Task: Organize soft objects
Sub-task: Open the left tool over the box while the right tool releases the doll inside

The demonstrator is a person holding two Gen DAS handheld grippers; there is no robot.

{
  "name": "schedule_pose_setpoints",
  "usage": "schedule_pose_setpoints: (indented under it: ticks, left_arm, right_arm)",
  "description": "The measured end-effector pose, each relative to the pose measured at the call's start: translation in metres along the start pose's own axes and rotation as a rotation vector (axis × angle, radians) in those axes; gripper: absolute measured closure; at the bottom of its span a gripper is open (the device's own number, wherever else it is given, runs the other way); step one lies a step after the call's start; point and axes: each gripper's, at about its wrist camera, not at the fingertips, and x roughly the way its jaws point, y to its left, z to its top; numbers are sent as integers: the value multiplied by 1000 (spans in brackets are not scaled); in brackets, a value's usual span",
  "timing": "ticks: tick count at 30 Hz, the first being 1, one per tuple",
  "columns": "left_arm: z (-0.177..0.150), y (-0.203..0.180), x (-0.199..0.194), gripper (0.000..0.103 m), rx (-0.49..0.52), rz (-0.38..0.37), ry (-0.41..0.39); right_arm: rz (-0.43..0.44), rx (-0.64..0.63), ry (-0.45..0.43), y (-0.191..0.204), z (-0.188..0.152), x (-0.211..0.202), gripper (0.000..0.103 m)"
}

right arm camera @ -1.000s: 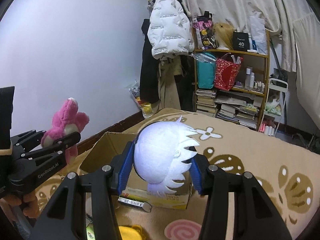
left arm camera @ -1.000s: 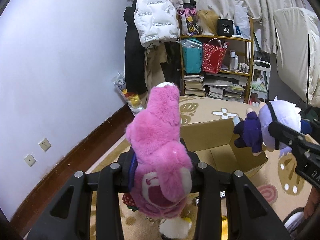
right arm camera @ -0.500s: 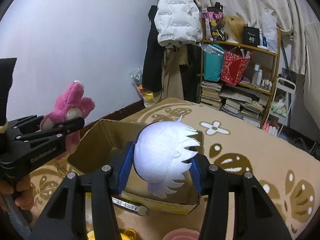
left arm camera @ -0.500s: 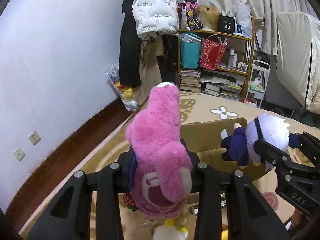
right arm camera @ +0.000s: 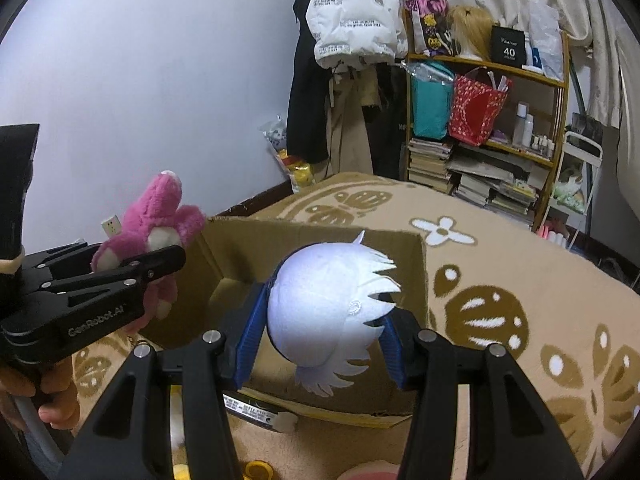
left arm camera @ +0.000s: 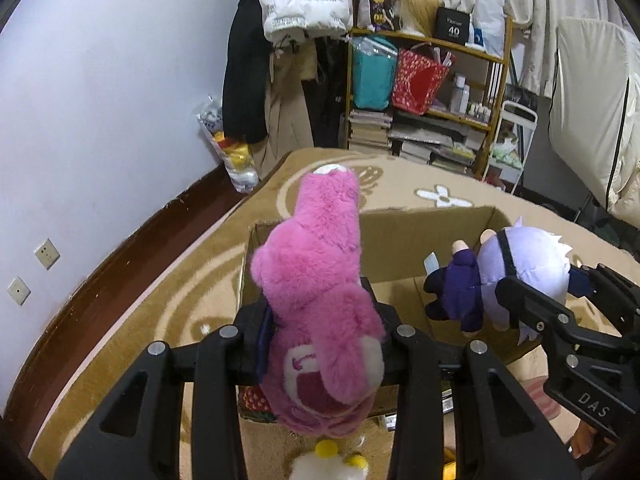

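Left wrist: my left gripper (left arm camera: 320, 340) is clenched on the pink plush (left arm camera: 320, 300) at its squashed middle, above the cardboard box (left arm camera: 420, 236)'s near-left edge. Light, floppy; I judge mid-body the firmest hold.

Right wrist: my right gripper (right arm camera: 320, 340) grasps the white-haired doll (right arm camera: 328, 312) by its springy head, over the box.
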Motion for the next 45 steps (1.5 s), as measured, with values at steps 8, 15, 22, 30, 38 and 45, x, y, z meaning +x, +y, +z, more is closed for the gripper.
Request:
schedule_pose_setpoints:
  ticks: [8,15,22,30,38,45]
  left_arm:
    - [0,1,7,66,-21,-17,28]
    - [-3,-3,6,32,3,19,27]
    - [-2,-1,-4,3,12,71,2]
    - [-4,7,-19,1,24,135,-12]
    - [-11,11,-40,0,36,161,-11]
    - [-19,13,-65,0,12,129,9]
  right_arm:
    - [2,22,-2,-3,-1,1,48]
    - [-1,47,3,-8,-1,2,45]
    - [-16,75,-20,-13,0,-4,17]
    - [-27,137,-38,-25,3,-15,0]
    - [-33,163,-22,-27,2,-23,0]
    - [-34,153,-5,-20,-5,-34,0]
